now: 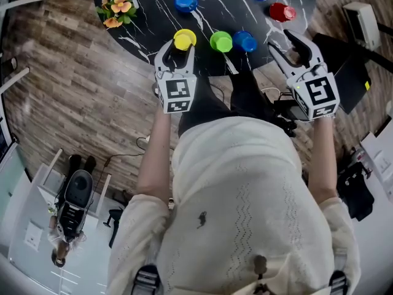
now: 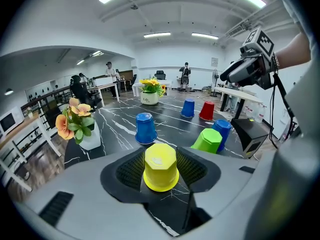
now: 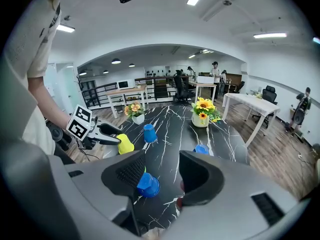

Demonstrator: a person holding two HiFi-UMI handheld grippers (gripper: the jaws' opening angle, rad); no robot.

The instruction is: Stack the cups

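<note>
While the yellow cup (image 2: 160, 160) stands mouth-down near the front edge of the black marbled worktop (image 1: 150, 23), the left claw (image 2: 160, 169) straddles it with one ribbed pad on each side. From here the pads seem to press on its walls, though the contact is hard to be sure of. The right claw (image 3: 162, 176) is held apart over the worktop, with nothing in it. Just beside the yellow cup stands a green cup (image 1: 221, 41), and a blue cup (image 1: 245, 40) touches that one. Two more blue cups (image 1: 186, 2) and a red cup (image 1: 282, 11) stand farther back, well apart, and a pot of flowers (image 1: 116, 6) sits off to the left.

These look like thin plastic cups, so I'd expect them to be very light, smooth and a bit springy. A hard squeeze would likely flex the wall, and a careless nudge could tip one. The flat facets around the middle of the wall look the best place to grip. The taper narrows toward the upturned base, so a hold too high may slip off.

I can read no brand or lettering on any cup. The only print is the black-and-white square patterns on the marker cubes (image 1: 178, 93).
</note>
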